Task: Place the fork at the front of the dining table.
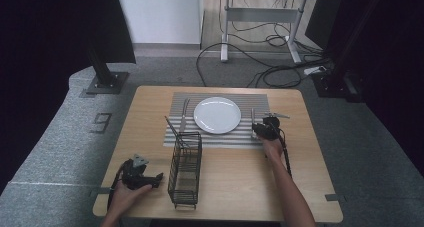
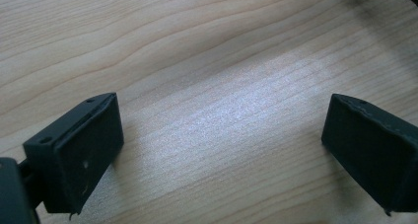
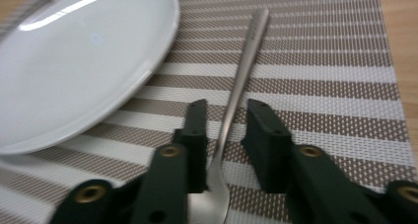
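Down in the lower left of the high view, the left gripper [image 1: 159, 177] is parked low over the bare wood of the desk [image 1: 235, 177], its hand curled round the body and the forearm coming up from the bottom edge. Its jaws are spread wide with nothing but wood grain between them.

Next along, one black wire rack [image 1: 185, 168] stands upright on the desk, long side running toward the top of the frame. One thin utensil pokes out of its far end, too small to make out.

Behind it is one striped placemat [image 1: 220, 137], with one fork [image 1: 184, 114] left of the one white plate [image 1: 217, 115], lying lengthwise up the frame.

On the right of the plate is one spoon [image 3: 235, 95] flat on the mat, long axis toward the top of the frame, handle end away from the camera and bowl end nearest in the right gripper view. The right gripper [image 3: 226, 115] sits over it, arm stretched forward from the bottom right. Its jaws are released, one each side of the handle with a gap on both sides.
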